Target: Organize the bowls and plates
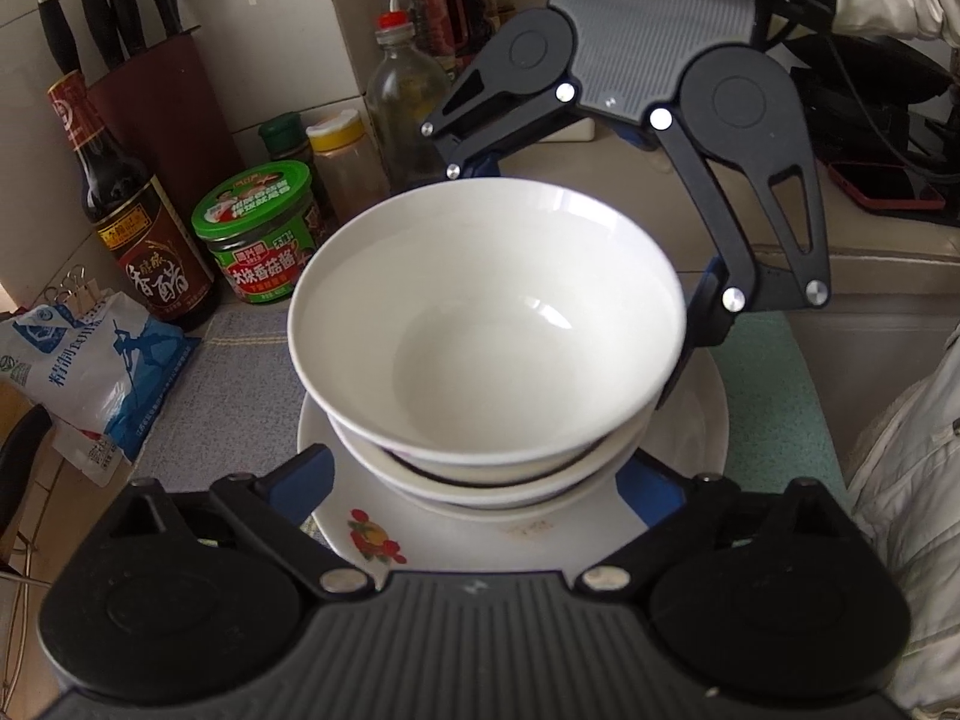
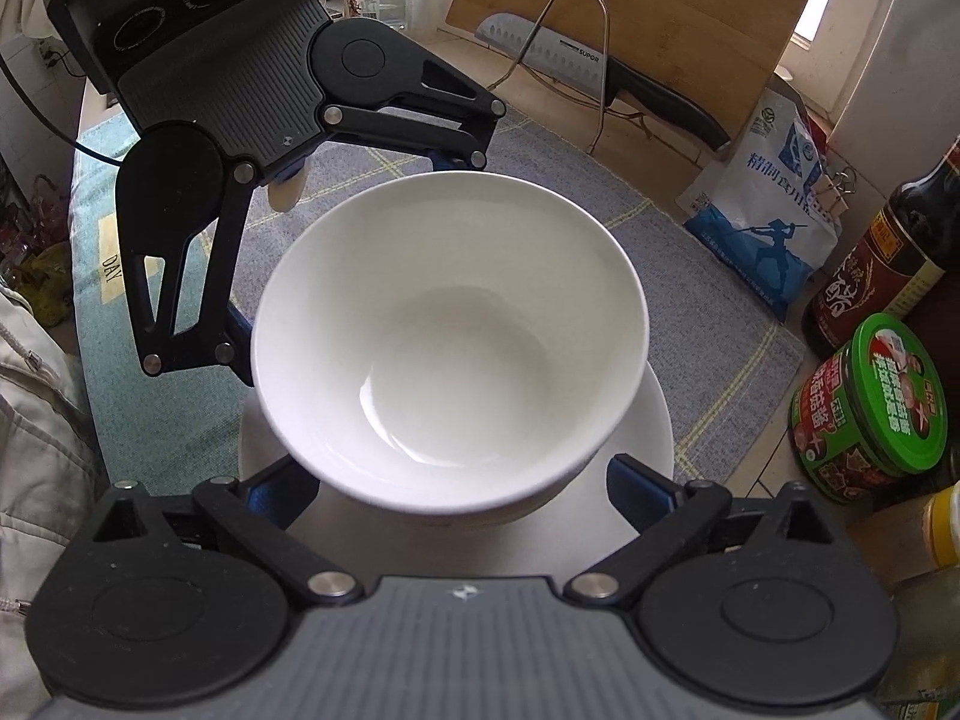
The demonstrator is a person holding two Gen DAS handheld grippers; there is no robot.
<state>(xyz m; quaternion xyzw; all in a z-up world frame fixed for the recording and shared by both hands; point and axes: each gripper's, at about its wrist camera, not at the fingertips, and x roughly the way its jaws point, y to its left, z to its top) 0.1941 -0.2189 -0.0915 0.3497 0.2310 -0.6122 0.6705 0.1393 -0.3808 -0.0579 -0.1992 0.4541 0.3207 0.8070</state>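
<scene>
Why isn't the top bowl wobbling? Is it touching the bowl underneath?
Touching. In the left wrist view the top bowl sits nested in the bowl underneath, with no gap showing, and the stack rests on the plate.

White bowls (image 1: pixel 486 324) on a white plate (image 1: pixel 384 534) with red-and-yellow flowers, over a grey mat (image 2: pixel 540 150)

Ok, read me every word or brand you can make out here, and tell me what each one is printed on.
"SUPOR": on the cleaver blade against the cutting board.
"DAY": on the green mat.
"香醋": on the vinegar bottle.
"香菇酱": on the green-lidded jar.
"精制": on the salt bag; the rest is unclear.
Other bottle labels: too small or blurred.
</scene>
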